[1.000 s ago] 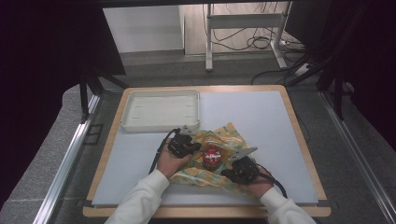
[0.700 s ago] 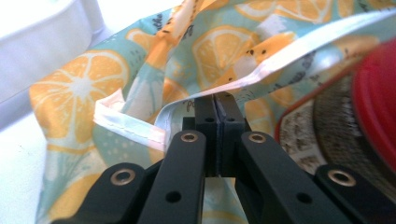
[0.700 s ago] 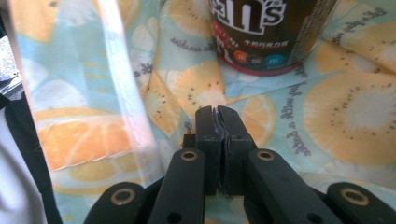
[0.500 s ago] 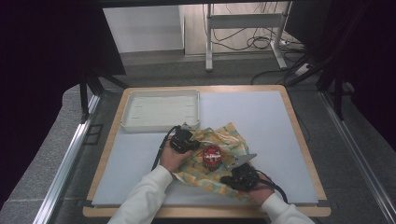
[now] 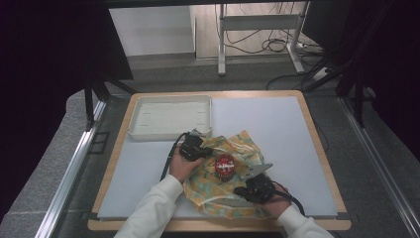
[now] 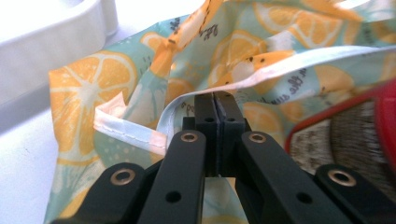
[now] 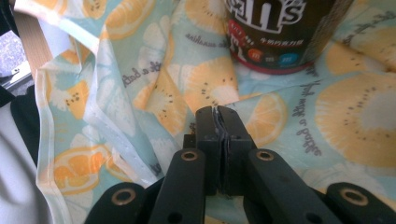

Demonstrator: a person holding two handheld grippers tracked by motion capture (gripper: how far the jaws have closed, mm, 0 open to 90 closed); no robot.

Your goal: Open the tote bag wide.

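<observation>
A citrus-print cloth (image 5: pixel 233 173) on the desk (image 5: pixel 277 124) is pinched at opposite edges by the clenched left tool (image 6: pixel 216 103) and right tool (image 7: pixel 218 116), apparently to be wrapped around the can (image 5: pixel 224 166) at its centre.

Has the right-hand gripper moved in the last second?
Yes. The right gripper has slid toward the table's near edge, away from the red-lidded can.
</observation>
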